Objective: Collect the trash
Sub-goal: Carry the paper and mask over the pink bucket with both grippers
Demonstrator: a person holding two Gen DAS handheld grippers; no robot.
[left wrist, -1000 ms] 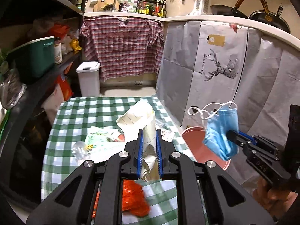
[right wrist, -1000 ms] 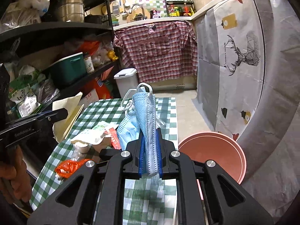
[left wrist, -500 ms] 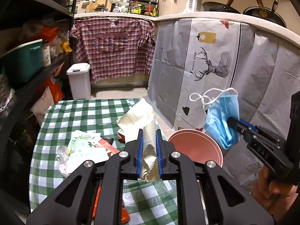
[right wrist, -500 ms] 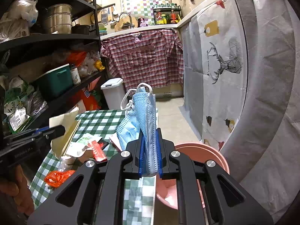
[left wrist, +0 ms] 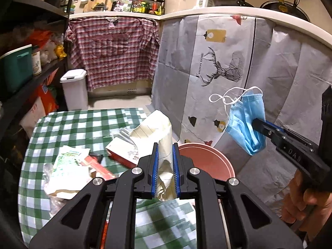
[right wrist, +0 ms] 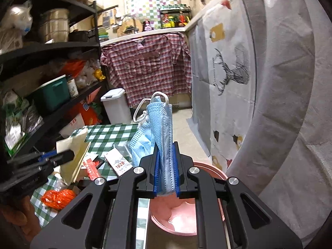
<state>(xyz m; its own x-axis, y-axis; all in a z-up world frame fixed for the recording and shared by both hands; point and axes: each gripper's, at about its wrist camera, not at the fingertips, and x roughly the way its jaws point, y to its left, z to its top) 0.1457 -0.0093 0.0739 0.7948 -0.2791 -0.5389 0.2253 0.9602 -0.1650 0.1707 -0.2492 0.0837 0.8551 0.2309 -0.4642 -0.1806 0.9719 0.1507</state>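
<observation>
Fingers (left wrist: 155, 166) of left gripper (left wrist: 165, 167) clamped on crumpled cream paper (left wrist: 157, 128).
Right gripper (right wrist: 165, 167) pinching folded blue face mask (right wrist: 164, 128), above round pink plastic bin (right wrist: 176, 213) beside green-checked table (left wrist: 83, 122).

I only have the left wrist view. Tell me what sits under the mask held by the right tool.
Observer: In the right wrist view the blue mask, clamped in the right tool, hangs over the pink bin.
Operator: Report any trash on the table that my tool hides.
Observer: An orange crumpled wrapper lies near the front left of the checked table.
Operator: Read me the white box.
Observer: The white box beside the mask shows red digits, 1928.
</observation>
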